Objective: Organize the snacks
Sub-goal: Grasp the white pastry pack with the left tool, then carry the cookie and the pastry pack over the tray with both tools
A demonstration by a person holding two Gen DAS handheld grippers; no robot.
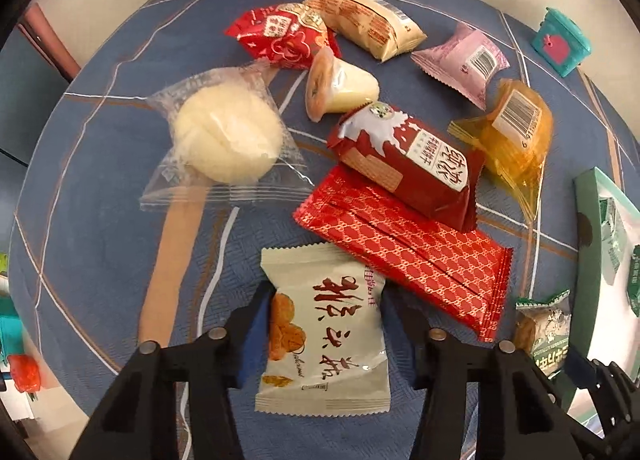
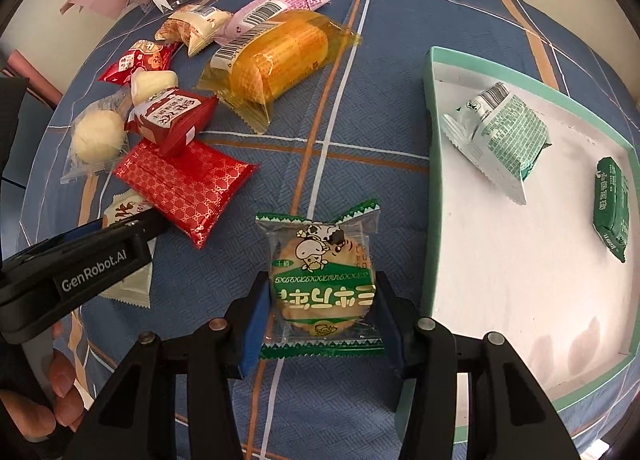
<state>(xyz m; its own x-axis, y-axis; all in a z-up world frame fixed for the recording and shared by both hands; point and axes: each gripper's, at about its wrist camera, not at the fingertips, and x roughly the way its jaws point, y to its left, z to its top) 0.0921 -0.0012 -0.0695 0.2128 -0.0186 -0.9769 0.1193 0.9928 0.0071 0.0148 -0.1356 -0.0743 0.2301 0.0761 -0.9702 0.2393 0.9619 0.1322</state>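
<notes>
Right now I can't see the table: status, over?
Left gripper shut on cream packet. Right gripper shut on green cracker packet. Tray alongside, path clear.

The left gripper [image 1: 326,330] points steeply down, its two black arms spread in a V and its blue pads closed in against the two side edges of a cream snack packet [image 1: 325,334]. The right gripper [image 2: 320,314] points down the same way, its blue pads pressed on either side of a green-edged cracker packet [image 2: 322,280]. In the right wrist view the left gripper shows from the side, low at the left, with the fingers [image 2: 60,384] of the person's hand wrapped under its body.
</notes>
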